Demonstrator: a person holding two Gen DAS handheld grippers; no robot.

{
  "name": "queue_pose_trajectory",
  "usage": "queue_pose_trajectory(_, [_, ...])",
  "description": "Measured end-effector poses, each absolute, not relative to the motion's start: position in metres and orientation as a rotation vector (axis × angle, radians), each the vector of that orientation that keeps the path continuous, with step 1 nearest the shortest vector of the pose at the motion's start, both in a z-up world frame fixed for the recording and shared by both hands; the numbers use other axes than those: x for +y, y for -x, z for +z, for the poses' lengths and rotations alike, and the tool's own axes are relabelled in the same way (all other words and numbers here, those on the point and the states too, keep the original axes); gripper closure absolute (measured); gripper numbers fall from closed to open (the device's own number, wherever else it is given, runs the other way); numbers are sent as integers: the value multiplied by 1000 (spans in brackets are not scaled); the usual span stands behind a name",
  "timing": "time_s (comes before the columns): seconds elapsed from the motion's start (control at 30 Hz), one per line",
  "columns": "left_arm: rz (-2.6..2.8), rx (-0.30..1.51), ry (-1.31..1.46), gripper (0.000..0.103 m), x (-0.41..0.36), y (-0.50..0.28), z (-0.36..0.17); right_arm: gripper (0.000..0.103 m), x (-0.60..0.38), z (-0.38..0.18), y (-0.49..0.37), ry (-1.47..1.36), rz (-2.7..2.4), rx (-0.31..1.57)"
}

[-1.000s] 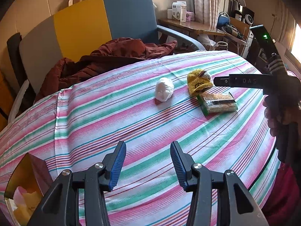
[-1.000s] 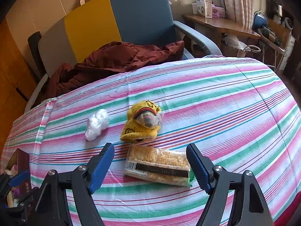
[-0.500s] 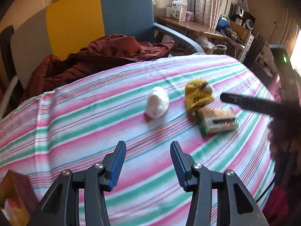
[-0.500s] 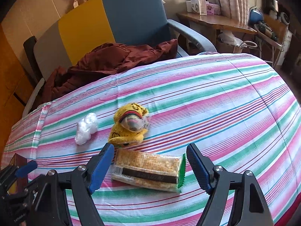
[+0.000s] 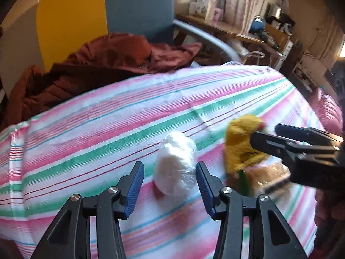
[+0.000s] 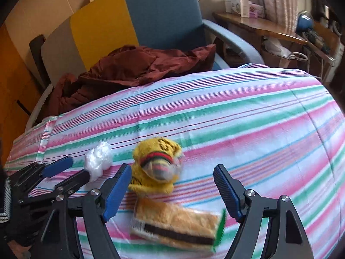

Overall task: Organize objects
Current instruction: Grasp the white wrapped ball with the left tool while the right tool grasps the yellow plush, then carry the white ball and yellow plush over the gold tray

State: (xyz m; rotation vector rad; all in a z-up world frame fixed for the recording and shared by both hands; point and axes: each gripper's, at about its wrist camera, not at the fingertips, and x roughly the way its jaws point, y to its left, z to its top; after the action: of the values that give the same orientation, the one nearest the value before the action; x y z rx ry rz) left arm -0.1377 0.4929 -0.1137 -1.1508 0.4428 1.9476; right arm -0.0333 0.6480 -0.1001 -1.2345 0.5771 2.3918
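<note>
A white plastic-wrapped bundle lies on the striped tablecloth. My left gripper is open, its blue pads on either side of the bundle's near end. A yellow knitted item lies to the right of the bundle. A clear packet of golden snacks lies in front of it. My right gripper is open wide, low over the packet, its tips level with the yellow item. The left gripper shows at the left of the right wrist view.
A dark red jacket lies on a grey, yellow and blue bench behind the table. A wooden shelf with boxes stands at the back right. The tablecloth stretches to the right.
Both grippers have moved forward and down towards the objects. The left gripper now straddles the white bundle. The right gripper has closed in over the packet. Both stay open.
</note>
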Motion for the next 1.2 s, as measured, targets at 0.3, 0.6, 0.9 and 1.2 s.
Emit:
queue_pose_trajectory(0.3, [1957, 392, 1169, 67, 486, 150, -125, 63, 636, -120, 70, 1339, 2394, 458])
queue_pose_trajectory(0.6, [2105, 327, 1147, 67, 406, 129, -88, 66, 592, -108, 63, 1357, 2470, 442])
queue_pose_trajectory(0.9, [2237, 277, 1097, 67, 315, 96, -45, 66, 507, -99, 56, 1392, 2604, 435])
queue_pose_trajectory(1.2, [2356, 241, 1009, 67, 234, 64, -8, 66, 428, -81, 40, 1387, 2725, 456])
